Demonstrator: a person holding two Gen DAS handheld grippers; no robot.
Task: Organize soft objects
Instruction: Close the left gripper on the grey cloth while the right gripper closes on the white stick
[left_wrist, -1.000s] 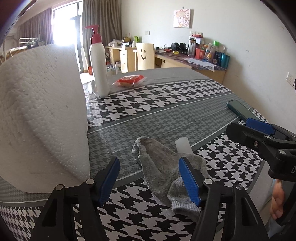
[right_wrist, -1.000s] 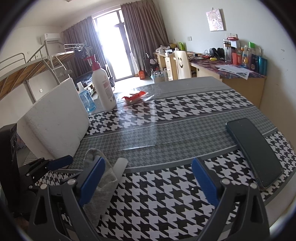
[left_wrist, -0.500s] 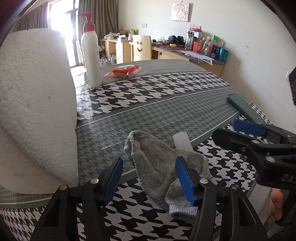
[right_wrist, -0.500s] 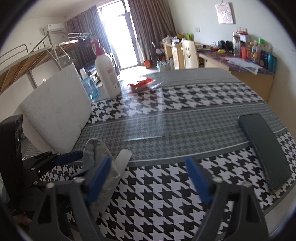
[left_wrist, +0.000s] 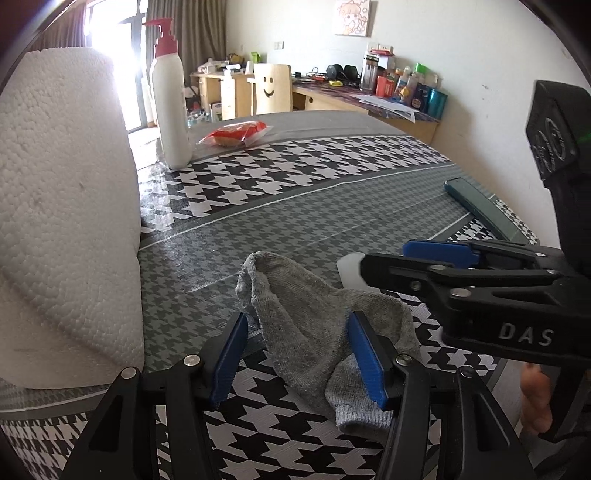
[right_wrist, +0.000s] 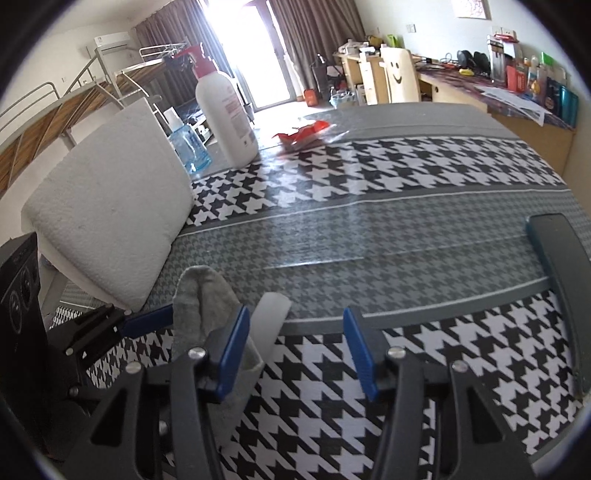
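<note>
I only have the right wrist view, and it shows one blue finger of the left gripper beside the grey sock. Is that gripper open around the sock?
Observer: Yes. The left gripper is open, and part of the grey sock lies between its fingers, unpinched.
Operator: Where does the sock's near end lie? My own finger hides it.
Observer: It passes under the left gripper's right finger and ends in a ribbed band near that camera.
Operator: How does my gripper look from there?
Observer: Side-on, the right gripper overlaps the white flat piece next to the sock. I cannot tell whether they touch.
</note>
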